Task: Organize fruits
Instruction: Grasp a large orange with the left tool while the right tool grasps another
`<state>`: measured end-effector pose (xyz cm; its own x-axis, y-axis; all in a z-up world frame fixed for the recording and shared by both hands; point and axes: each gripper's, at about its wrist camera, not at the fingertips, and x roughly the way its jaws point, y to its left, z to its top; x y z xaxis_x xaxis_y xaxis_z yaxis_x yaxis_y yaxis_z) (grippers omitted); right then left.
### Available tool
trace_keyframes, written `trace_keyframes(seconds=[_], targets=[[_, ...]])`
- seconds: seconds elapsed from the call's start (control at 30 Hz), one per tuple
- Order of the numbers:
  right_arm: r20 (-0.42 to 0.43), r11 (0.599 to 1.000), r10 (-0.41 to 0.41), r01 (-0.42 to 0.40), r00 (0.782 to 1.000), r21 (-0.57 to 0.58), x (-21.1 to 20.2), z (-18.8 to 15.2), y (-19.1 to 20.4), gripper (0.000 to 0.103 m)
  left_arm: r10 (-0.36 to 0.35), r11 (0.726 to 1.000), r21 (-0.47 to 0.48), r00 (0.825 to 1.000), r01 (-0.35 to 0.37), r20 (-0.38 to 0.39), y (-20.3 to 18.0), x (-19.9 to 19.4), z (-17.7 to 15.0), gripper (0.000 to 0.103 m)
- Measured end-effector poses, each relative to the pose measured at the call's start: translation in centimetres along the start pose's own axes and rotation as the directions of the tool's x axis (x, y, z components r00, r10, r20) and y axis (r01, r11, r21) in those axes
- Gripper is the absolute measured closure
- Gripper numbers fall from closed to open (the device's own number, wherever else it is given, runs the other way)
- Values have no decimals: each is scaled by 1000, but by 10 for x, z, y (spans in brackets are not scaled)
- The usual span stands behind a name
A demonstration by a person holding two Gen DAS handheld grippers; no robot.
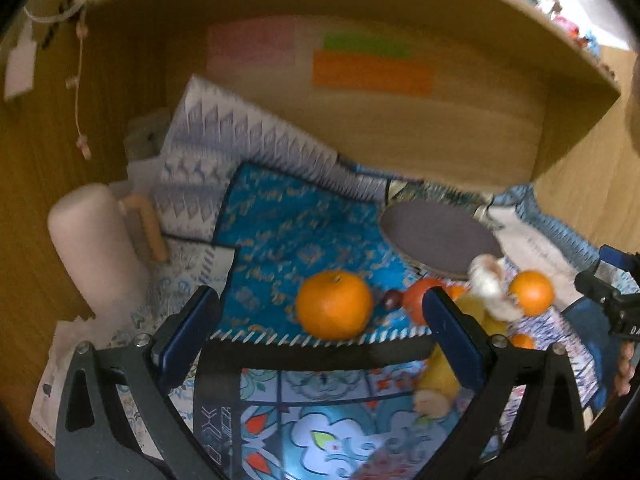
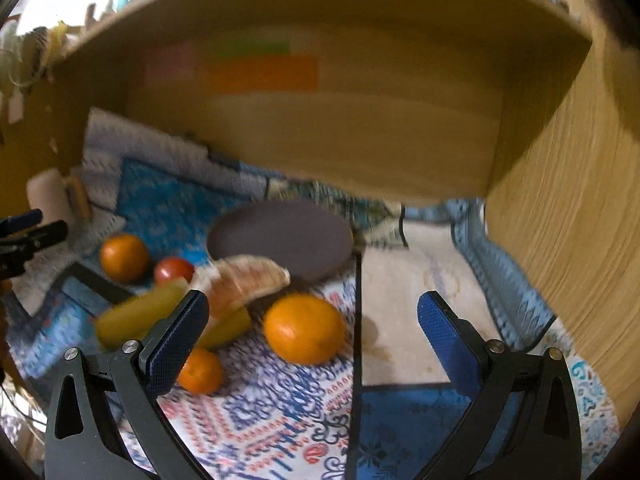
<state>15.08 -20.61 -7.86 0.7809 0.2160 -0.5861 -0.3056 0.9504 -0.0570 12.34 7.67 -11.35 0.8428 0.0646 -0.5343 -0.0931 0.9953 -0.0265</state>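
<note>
Blue patterned cloths (image 2: 280,412) cover the desk under a wooden shelf (image 2: 320,128). Round orange fruits (image 2: 304,328) lie near the middle, with a red tomato (image 2: 173,270) and bananas (image 2: 140,314) at 9 o'clock. At 12 o'clock sits a dark plate (image 2: 280,240). Both claws, left (image 1: 320,312) and right (image 2: 314,312), are spread wide, holding nothing.
</note>
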Motion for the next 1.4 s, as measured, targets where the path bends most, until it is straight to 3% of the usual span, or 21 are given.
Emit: trace_keyframes(seconds=[0.3, 0.37, 0.5, 0.83, 0.97, 1.03, 1.1, 1.27, 1.4], targets=[[-157, 997, 63, -58, 986, 41, 42, -6, -9, 0, -82, 996, -43, 982, 76, -171, 11, 57, -3, 1], [-174, 998, 64, -60, 983, 30, 48, -7, -5, 0, -97, 995, -49, 974, 89, -205, 12, 68, -3, 7], [-221, 997, 80, -78, 972, 18, 62, -7, -3, 11, -121, 992, -53, 960, 111, -252, 11, 88, -2, 12], [-301, 991, 134, -122, 944, 57, 83, -8, -4, 25, -132, 991, -30, 946, 128, -297, 2, 112, -1, 14], [-306, 986, 163, -144, 938, 82, 87, -8, -4, 33, -126, 992, -24, 943, 124, -307, 0, 120, -1, 18], [-299, 985, 171, -153, 939, 83, 85, -8, -3, 38, -136, 991, -35, 938, 132, -320, 0, 124, -2, 30], [-297, 986, 163, -148, 941, 73, 84, -9, -1, 39, -157, 988, -47, 932, 150, -325, -1, 127, -1, 33], [-296, 985, 169, -150, 940, 85, 78, -3, -3, 39, -146, 989, -23, 932, 147, -331, -4, 124, 1, 34], [-230, 988, 143, -127, 963, 82, 59, 10, -11, 39, -147, 989, -14, 943, 150, -299, -6, 107, 6, 34]])
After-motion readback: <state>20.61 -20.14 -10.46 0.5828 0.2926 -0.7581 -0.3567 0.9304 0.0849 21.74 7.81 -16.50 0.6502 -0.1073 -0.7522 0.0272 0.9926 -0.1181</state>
